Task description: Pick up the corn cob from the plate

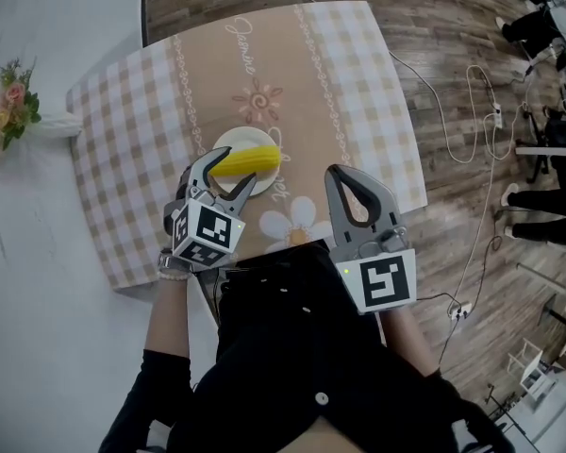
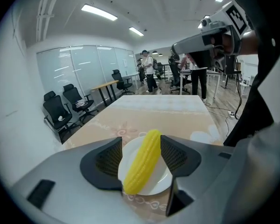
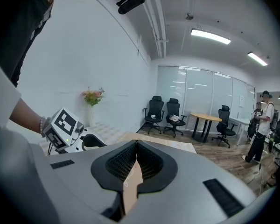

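Observation:
A yellow corn cob lies across a small white plate on the checked tablecloth. My left gripper stands open over the plate, one jaw on each side of the cob. In the left gripper view the corn cob runs slantwise between the two dark pads, resting on the plate; I see no squeeze on it. My right gripper hovers to the right of the plate, near the table's front edge. Its jaws are shut with nothing in them, as the right gripper shows in its own view.
The table wears a beige and white checked cloth with flower prints. A vase of flowers stands off to the left. Cables trail over the wooden floor on the right. Office chairs and standing people are farther off.

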### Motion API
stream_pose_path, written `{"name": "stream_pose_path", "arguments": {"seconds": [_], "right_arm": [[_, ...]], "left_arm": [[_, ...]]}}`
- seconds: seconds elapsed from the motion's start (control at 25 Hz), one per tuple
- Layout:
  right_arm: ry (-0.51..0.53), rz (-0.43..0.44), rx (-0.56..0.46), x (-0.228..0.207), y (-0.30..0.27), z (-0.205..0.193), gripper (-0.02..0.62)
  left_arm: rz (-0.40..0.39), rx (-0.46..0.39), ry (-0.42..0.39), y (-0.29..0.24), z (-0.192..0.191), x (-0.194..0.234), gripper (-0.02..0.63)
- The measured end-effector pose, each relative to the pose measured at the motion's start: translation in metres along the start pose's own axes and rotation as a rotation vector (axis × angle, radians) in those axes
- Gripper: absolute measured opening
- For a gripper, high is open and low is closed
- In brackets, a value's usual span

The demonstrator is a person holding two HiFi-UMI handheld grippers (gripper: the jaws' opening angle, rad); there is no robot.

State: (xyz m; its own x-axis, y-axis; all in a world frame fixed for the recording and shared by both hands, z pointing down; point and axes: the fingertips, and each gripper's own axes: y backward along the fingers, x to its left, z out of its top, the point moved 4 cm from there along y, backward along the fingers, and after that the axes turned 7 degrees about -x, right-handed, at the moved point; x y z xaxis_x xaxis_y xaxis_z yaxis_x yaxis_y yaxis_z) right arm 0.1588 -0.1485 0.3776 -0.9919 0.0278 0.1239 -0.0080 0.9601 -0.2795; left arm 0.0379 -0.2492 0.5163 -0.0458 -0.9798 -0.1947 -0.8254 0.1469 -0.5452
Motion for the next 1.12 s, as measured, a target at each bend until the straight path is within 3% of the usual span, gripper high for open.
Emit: {"name": "stream_pose_path", "arguments": {"seconds": [0.2,0.52,0.8,1.12], "right_arm": [[-0.006,-0.013,0.007,-0.004,0.001,-0.003,0.04],[-0.009,-0.029,0.02,-0.009,0.004,-0.008,0.04],[-0.012,-0.033,0.041,-0.008,0.007,-0.013,0.04],[-0.012,-0.025,0.045,-0.004,0.008,-0.014,0.04]], "left_arm": [[-0.049,0.057,-0.047,-0.018,-0.013,-0.005,0.258],[-0.143,0.156,-0.221,-0.042,-0.032,-0.014,0.275],[-0.204,0.183,-0.2,-0.057,-0.044,-0.014,0.279],[-0.232,0.182,-0.122,-0.071,-0.048,-0.011,0.279]]}}
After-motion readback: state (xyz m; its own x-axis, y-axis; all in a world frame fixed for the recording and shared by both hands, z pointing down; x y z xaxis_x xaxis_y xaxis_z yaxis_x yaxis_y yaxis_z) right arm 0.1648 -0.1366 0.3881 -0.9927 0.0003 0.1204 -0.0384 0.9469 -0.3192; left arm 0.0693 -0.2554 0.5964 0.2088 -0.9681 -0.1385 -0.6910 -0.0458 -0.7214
